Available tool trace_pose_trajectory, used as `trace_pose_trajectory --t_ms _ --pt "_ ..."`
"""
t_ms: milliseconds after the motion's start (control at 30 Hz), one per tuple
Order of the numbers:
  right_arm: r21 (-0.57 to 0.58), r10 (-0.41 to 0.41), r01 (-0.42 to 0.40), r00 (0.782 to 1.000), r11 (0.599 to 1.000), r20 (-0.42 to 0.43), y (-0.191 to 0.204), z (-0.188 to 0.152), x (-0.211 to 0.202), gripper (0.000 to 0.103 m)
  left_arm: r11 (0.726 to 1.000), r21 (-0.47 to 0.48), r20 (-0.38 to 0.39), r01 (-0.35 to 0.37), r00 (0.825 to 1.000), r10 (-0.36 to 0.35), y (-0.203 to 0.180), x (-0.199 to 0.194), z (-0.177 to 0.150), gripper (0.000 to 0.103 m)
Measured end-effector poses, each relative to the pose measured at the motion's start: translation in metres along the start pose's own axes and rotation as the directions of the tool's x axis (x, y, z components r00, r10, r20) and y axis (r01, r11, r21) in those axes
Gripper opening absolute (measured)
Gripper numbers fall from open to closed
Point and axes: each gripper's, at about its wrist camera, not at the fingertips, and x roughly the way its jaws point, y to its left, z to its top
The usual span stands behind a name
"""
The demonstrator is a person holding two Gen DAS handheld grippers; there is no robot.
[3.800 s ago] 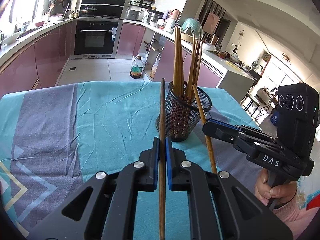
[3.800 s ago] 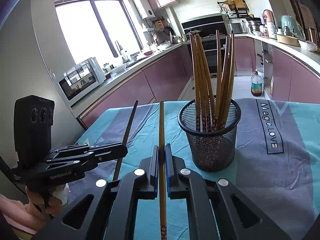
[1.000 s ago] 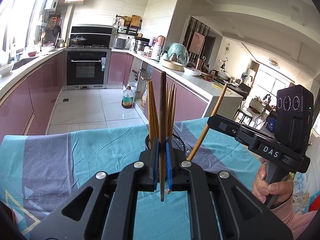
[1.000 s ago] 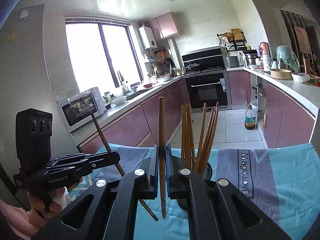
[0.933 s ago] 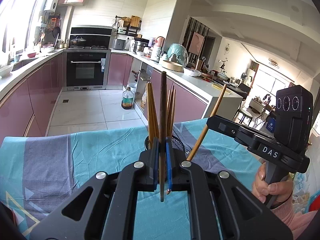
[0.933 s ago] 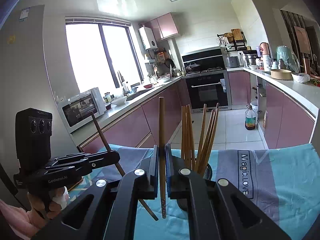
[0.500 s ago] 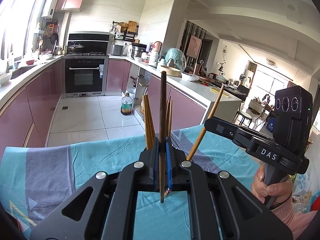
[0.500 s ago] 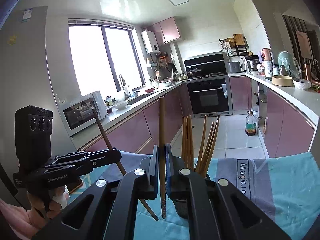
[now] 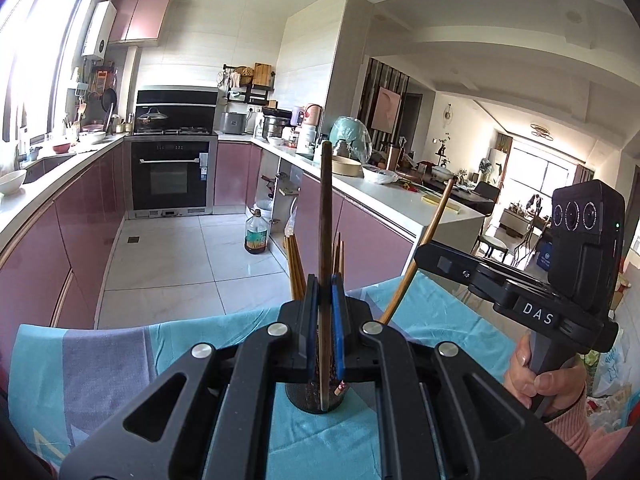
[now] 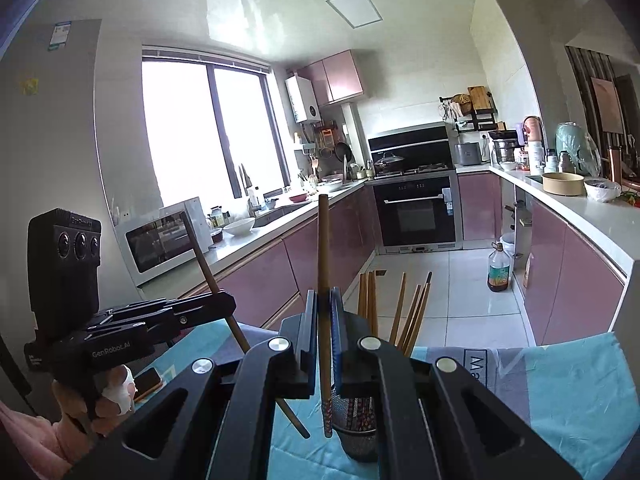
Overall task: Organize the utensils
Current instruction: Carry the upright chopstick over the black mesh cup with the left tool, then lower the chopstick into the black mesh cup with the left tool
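Since the earlier frames both grippers have risen, so the mesh cup (image 10: 356,436) now sits low in each view and its chopsticks (image 10: 370,304) reach only partway up. The left gripper (image 9: 324,336) is clamped on a dark chopstick (image 9: 325,240), held upright with its lower tip in front of the cup. The right gripper (image 10: 325,344) is closed on a lighter chopstick (image 10: 323,280), also upright, its patterned end just beside the cup's rim. The cup stands on a teal and grey tablecloth (image 9: 120,360). A hand (image 9: 540,380) in a pink sleeve holds the right gripper's handle. Behind are purple cabinets, an oven (image 9: 172,176) and a microwave (image 10: 160,244).
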Motion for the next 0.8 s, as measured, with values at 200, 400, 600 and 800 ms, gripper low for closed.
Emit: trace_pose_trajectory --t_ms 200,400,600,800 --pt "-0.009 -0.01 0.01 1.0 1.0 0.01 0.0 0.005 0.001 0.005 1.0 0.004 0.013 0.006 1.0 -0.006 0.002 0.002 0.01 0.007" --pt "-0.003 -0.016 0.016 1.0 1.0 0.015 -0.001 0.008 0.005 0.005 1.0 0.019 0.026 0.01 1.0 -0.011 -0.005 0.001 0.016 0.007" --pt "-0.009 -0.031 0.031 0.999 0.999 0.012 -0.002 0.011 0.01 0.005 1.0 0.025 0.018 0.011 1.0 -0.012 -0.008 0.009 0.02 0.007" --pt "0.0 -0.035 0.035 0.999 0.999 0.003 -0.004 0.009 0.015 0.005 0.999 0.032 0.01 0.007 1.0 -0.007 -0.008 0.011 0.022 0.007"
